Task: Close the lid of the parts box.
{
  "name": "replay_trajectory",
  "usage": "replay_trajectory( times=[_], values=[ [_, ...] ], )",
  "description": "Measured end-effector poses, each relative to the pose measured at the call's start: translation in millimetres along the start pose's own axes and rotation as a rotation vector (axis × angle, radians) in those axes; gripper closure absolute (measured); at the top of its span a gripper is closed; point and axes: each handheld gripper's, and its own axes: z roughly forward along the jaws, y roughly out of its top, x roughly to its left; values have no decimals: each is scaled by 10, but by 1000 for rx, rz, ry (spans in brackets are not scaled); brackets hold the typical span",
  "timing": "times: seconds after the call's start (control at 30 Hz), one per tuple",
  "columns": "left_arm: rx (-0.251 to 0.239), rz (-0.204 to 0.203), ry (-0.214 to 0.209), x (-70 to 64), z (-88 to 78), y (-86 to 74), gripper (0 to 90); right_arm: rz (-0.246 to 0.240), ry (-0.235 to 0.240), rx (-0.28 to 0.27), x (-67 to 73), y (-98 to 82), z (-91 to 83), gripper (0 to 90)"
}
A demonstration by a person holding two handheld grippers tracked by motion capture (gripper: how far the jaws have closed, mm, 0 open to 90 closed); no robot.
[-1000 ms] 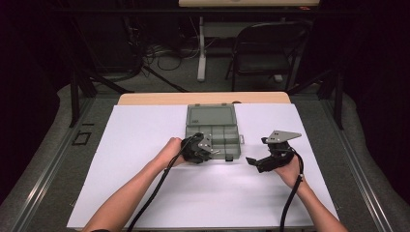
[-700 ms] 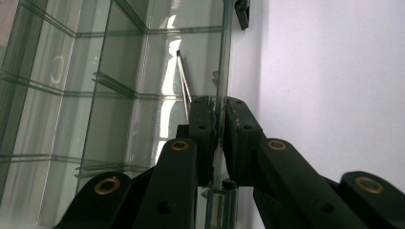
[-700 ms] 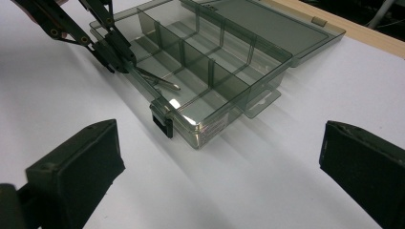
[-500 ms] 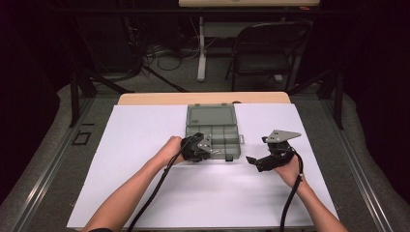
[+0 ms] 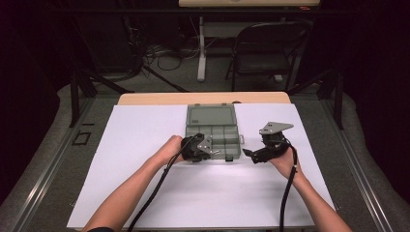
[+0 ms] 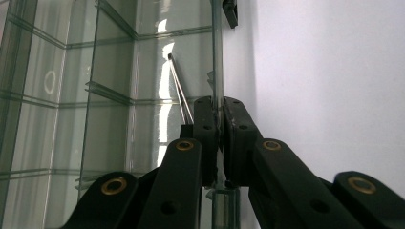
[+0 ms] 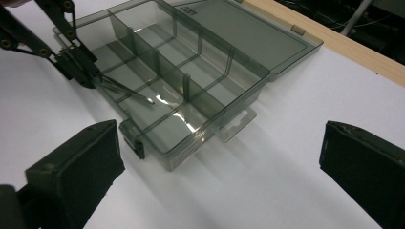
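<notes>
- Left gripper (image 5: pixel 209 151) clamps the near wall of the open clear compartment box (image 5: pixel 212 126), jaws just closed on it.
- The box sits mid-table, lid flung back, on the white sheet (image 5: pixel 145 145).
- Right gripper (image 5: pixel 249 155) hovers just beside the box, jaws wide apart.

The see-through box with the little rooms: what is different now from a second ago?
The left gripper has just been closing its jaws; they now pinch the front wall of the clear grey plastic compartment box. The box, its open lid and the open right gripper stayed put.
</notes>
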Motion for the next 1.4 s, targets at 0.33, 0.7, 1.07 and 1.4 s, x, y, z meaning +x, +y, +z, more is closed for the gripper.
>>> replay_trajectory(
  times=[0.33, 0.7, 1.07, 1.4],
  values=[
    [8, 27, 3, -4, -1, 11, 861, 14, -8, 0, -155, 167, 173, 0],
    [11, 38, 0, -4, 1, 14, 862, 26, -59, 32, -347, 263, 414, 0],
    [12, 38, 3, -8, 2, 15, 862, 56, -71, 69, -522, 352, 653, 0],
    [16, 36, 4, -9, 0, 18, 862, 95, -58, 93, -692, 543, 745, 0]
  ],
)
